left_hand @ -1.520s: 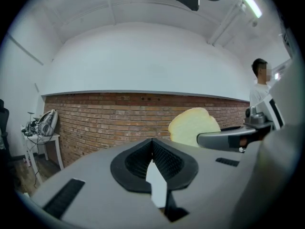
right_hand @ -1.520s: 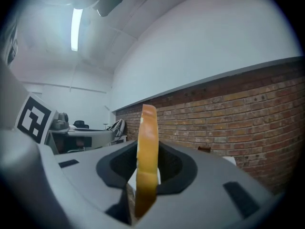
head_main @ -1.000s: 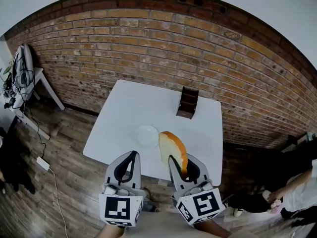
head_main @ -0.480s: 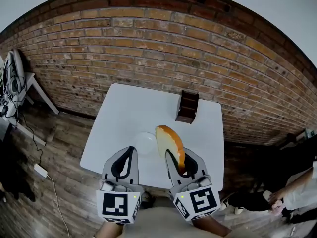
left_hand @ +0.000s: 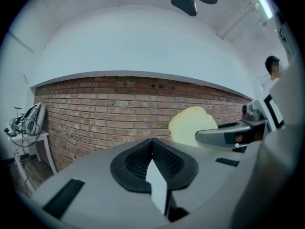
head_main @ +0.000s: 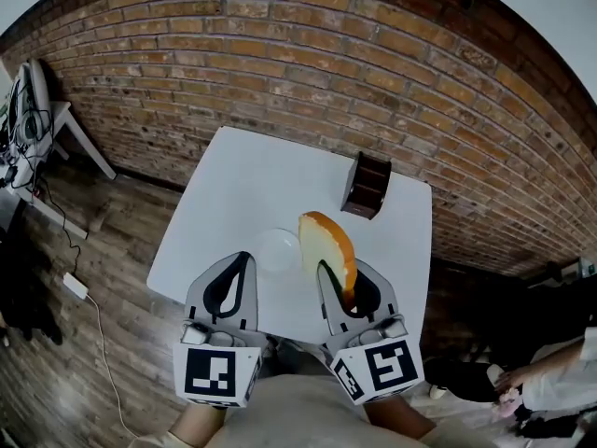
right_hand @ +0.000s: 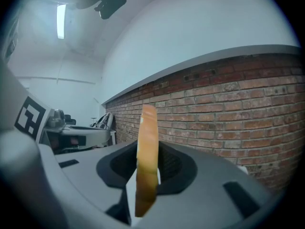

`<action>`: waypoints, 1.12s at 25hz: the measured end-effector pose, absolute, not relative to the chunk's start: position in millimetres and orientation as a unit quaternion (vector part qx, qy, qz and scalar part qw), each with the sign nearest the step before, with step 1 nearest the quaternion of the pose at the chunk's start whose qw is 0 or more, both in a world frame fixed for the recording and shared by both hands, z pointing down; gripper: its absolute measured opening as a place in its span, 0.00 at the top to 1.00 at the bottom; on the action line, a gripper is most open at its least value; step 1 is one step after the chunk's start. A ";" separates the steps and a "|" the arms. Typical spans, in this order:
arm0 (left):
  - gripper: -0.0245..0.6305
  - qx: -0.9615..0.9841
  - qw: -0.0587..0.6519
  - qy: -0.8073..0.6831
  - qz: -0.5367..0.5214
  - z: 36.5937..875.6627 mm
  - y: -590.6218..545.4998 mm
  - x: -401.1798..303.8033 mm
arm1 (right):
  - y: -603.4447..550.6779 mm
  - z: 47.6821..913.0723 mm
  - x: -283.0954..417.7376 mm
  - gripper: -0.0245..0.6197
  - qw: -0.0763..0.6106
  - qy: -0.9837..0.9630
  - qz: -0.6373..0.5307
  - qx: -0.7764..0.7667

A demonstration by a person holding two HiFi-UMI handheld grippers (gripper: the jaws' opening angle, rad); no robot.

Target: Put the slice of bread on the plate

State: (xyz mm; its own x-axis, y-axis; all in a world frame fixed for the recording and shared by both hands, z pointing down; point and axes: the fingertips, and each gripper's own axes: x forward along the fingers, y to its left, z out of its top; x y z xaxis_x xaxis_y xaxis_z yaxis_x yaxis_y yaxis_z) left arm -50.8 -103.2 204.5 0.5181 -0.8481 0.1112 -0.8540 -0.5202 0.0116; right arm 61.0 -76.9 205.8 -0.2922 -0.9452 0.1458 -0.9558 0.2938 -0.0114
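A slice of bread with an orange crust stands on edge in my right gripper, whose jaws are shut on its lower part, above the near half of the white table. Edge-on, the bread rises between those jaws in the right gripper view, and its pale face shows in the left gripper view. A small white plate lies on the table just left of the bread. My left gripper hovers near the plate's near-left side, shut with nothing in it.
A dark brown slotted holder stands at the table's far right. A brick wall runs behind the table. A white stand with cables is at far left on the wooden floor. A person is at lower right.
Both grippers have moved forward over the table's near edge, side by side. The bread stays held upright in the right gripper and now stands closer beside the plate.
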 end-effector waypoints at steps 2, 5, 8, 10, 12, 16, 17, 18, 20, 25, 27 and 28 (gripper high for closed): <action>0.95 0.870 0.037 -0.490 0.050 210.3 -105.3 -51.5 | -78.3 216.2 61.1 0.81 0.062 -0.804 0.053 0.589; 0.95 0.869 0.045 -0.490 0.057 220.5 -106.4 -50.9 | -81.1 232.8 62.7 0.81 0.069 -0.806 0.064 0.584; 0.95 0.866 0.049 -0.493 0.064 230.1 -109.7 -52.0 | -86.8 242.1 63.5 0.81 0.078 -0.809 0.067 0.579; 0.95 0.864 0.056 -0.496 0.067 237.6 -112.6 -54.0 | -91.2 247.5 61.9 0.81 0.082 -0.812 0.070 0.574; 0.95 0.862 0.062 -0.497 0.072 245.0 -115.1 -54.3 | -95.5 253.6 60.1 0.81 0.084 -0.814 0.074 0.569; 0.95 0.862 0.070 -0.497 0.075 257.9 -119.1 -52.3 | -106.2 268.1 56.6 0.81 0.084 -0.818 0.081 0.562; 0.95 0.861 0.073 -0.497 0.077 260.9 -119.5 -52.3 | -108.7 272.2 55.4 0.81 0.085 -0.819 0.084 0.561; 0.95 0.861 0.075 -0.497 0.079 263.7 -120.1 -52.4 | -111.5 276.5 54.2 0.81 0.086 -0.820 0.088 0.559; 0.95 0.860 0.078 -0.498 0.082 269.3 -121.9 -52.9 | -117.3 285.2 52.1 0.81 0.089 -0.822 0.094 0.554; 0.95 0.856 0.087 -0.500 0.095 285.2 -127.5 -55.8 | -131.7 305.3 45.8 0.81 0.098 -0.829 0.108 0.540; 0.95 0.855 0.091 -0.501 0.100 291.6 -130.1 -57.1 | -137.4 314.2 43.5 0.81 0.103 -0.830 0.113 0.537; 0.95 0.854 0.093 -0.501 0.102 294.1 -131.1 -58.2 | -139.7 318.8 42.0 0.81 0.106 -0.831 0.115 0.534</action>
State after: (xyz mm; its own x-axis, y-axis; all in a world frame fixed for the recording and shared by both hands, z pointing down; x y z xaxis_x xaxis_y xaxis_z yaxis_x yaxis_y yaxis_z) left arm -58.2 -131.1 294.1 0.4765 -0.8378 0.2665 -0.8755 -0.4799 0.0565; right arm 42.0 -139.7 318.8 -0.4062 -0.8632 0.3000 -0.9122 0.4022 -0.0778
